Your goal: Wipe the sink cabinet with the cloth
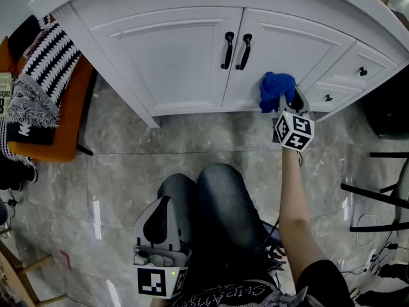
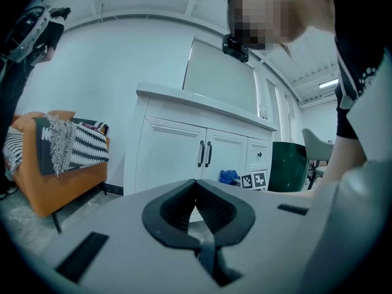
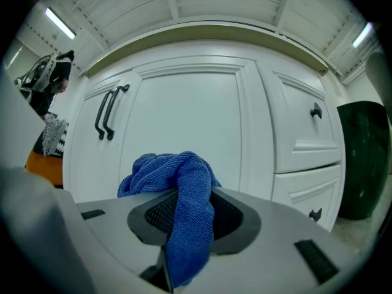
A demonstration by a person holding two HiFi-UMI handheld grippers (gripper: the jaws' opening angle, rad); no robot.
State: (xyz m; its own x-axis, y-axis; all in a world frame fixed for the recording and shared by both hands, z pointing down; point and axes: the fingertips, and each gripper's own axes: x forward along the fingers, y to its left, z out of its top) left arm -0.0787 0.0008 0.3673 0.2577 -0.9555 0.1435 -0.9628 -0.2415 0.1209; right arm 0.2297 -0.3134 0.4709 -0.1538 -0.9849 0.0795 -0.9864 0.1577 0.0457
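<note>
Near left, by the person's knee, left gripper (image 1: 160, 217) sits low w/ jaws together, nothing btwn, prob. parked out of the way. Further right, right gripper (image 1: 291, 105) is clamped on blue cloth (image 1: 276, 89), bunched fwd of jaws so fabric, not plastic, meets sink cabinet (image 1: 172, 56); cloth is low at right door (image 1: 281, 56), contact unclear

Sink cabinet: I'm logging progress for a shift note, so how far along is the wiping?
Done: the blue microfibre cloth is picked up and clamped in the right gripper. In hand: it is held at the lower corner of the right-hand door of the white sink cabinet. Left: no wiped area shows, so presumably both doors and the drawers. The left gripper, jaws together, idles low.
</note>
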